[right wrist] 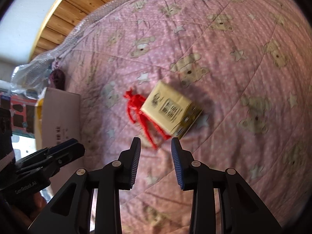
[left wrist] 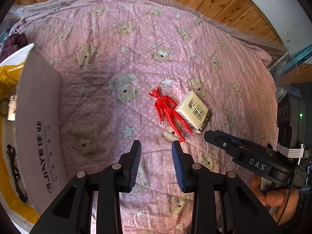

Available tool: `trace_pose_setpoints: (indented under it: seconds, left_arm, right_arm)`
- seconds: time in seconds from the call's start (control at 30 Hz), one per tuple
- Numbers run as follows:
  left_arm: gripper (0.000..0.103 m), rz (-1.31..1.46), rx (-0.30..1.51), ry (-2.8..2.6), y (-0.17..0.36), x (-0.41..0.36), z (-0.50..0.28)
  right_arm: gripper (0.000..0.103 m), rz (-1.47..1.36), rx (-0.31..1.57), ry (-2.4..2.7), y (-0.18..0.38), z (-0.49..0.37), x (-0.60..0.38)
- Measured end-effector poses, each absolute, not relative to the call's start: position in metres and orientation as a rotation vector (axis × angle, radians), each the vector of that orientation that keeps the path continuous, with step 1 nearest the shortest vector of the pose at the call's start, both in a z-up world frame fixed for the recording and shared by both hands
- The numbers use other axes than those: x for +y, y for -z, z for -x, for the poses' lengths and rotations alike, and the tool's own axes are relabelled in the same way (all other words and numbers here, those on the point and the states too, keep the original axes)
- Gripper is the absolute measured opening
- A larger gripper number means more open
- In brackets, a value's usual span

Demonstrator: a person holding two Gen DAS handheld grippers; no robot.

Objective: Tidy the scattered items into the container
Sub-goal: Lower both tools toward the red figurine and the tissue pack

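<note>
Pink bear-print quilt (left wrist: 120, 44) — glossy red horned figurine (left wrist: 169, 113) touching tissue pack (left wrist: 195, 111).

This is looking like a bedroom in a home. A pink quilt (left wrist: 136, 62) printed with teddy bears and stars is covering a bed and filling most of both views. Wood-plank flooring (left wrist: 224, 2) is showing past its far edge, from 12 to 2 o'clock in the left wrist view, with a bubble-wrap sheet (left wrist: 243, 35) poking out under the quilt there.
</note>
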State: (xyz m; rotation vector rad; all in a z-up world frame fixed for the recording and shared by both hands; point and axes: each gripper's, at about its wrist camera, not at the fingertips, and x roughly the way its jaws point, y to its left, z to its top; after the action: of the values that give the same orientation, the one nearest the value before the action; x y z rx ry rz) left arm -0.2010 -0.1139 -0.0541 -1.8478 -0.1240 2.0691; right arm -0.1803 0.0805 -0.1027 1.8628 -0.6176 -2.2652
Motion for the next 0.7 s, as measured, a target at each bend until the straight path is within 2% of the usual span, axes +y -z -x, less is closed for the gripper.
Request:
trace_pose_setpoints:
  seconds: [0.3, 0.47, 0.57, 0.7]
  left_arm:
    - [0.035, 1.892, -0.104, -1.983, 0.089, -0.083, 0.218]
    - [0.035, 1.933, -0.101, -1.937, 0.114, -0.069, 0.228]
    - [0.035, 1.949, -0.079, -1.938, 0.127, -0.065, 0.231]
    - [0.035, 1.986, -0.06, -1.949, 0.141, -0.067, 0.234]
  right_arm:
    - [0.045, -1.925, -0.415, 2.29, 0.121, 0.202, 0.084]
    - [0.046, -1.961, -0.411, 2.232, 0.137, 0.211, 0.087]
    - [0.055, -1.976, -0.46, 2.256, 0.144, 0.214, 0.097]
    - [0.055, -1.96, -0.502, 2.464, 0.133, 0.217, 0.122]
